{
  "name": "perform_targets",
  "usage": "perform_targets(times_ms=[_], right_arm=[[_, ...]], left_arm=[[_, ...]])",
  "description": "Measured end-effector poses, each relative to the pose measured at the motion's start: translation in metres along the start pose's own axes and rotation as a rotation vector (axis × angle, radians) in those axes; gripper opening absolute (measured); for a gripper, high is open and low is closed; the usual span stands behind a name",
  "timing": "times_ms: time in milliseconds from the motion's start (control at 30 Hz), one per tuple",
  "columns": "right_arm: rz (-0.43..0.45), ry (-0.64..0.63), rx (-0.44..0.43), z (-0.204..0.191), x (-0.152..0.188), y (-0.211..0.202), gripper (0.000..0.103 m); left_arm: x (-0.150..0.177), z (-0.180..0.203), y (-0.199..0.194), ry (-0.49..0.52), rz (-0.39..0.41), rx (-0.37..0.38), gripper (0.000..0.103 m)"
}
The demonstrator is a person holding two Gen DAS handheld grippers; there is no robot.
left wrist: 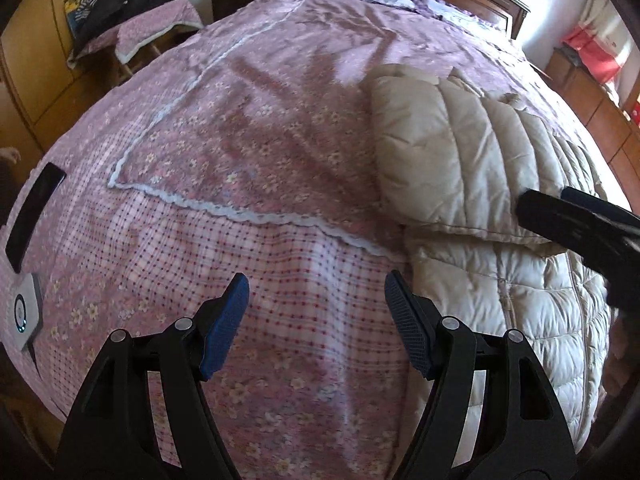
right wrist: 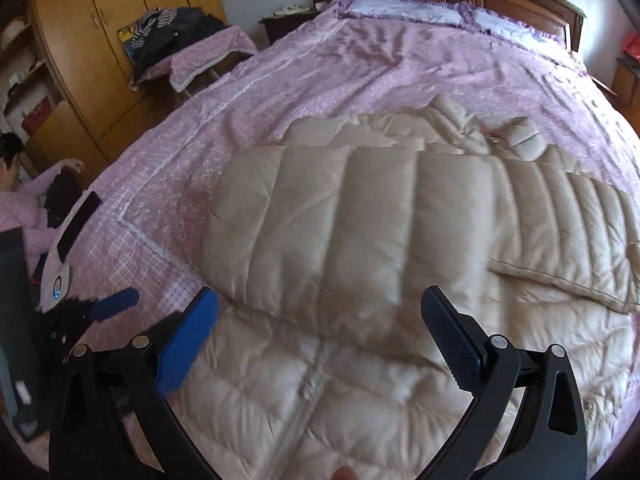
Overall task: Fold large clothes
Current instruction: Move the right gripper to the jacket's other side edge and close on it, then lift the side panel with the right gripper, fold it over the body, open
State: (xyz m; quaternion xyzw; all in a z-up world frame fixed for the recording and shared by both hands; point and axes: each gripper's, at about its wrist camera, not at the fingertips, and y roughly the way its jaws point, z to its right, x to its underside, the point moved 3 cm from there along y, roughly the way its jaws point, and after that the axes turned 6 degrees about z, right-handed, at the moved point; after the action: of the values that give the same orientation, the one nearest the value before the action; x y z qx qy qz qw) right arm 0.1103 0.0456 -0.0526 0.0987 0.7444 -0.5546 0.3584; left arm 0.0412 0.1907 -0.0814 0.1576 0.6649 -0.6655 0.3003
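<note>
Bed (right wrist: 400, 64) bears folded beige jacket (right wrist: 340, 220).

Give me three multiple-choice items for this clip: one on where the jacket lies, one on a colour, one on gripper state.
1. Where is the puffer jacket?
A. on the bed
B. on the floor
C. hung on the wardrobe

2. What colour are the gripper finger pads?
A. red
B. blue
C. green

3. How does the left gripper stand?
A. shut on the jacket
B. shut on the bedspread
C. open, holding nothing

Answers: 1 A, the cream jacket lies spread on the pink bedspread; 2 B, the pads are blue in both wrist views; 3 C, its fingers are apart over the checked cover with nothing between them.
</note>
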Motion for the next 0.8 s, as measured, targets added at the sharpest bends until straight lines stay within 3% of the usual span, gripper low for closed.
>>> perform_targets(times_ms=[167, 300, 367, 533, 800], right_arm=[[-0.049, -0.003, 0.050, -0.002, -0.001, 0.036, 0.096], [-0.061, -0.066, 0.077, -0.001, 0.007, 0.049, 0.065], [-0.068, -0.074, 0.080, 0.001, 0.009, 0.049, 0.055], [-0.081, -0.094, 0.083, 0.005, 0.006, 0.039, 0.017], [0.037, -0.023, 0.039, 0.037, -0.011, -0.022, 0.010]], left_arm=[[0.003, -0.003, 0.003, -0.015, 0.000, 0.004, 0.070], [0.004, -0.005, 0.003, -0.021, 0.004, 0.007, 0.070], [0.005, -0.006, 0.003, -0.019, 0.002, 0.003, 0.070], [0.004, -0.005, 0.003, -0.025, 0.002, 0.004, 0.070], [-0.003, 0.009, -0.003, -0.006, 0.020, 0.026, 0.070]])
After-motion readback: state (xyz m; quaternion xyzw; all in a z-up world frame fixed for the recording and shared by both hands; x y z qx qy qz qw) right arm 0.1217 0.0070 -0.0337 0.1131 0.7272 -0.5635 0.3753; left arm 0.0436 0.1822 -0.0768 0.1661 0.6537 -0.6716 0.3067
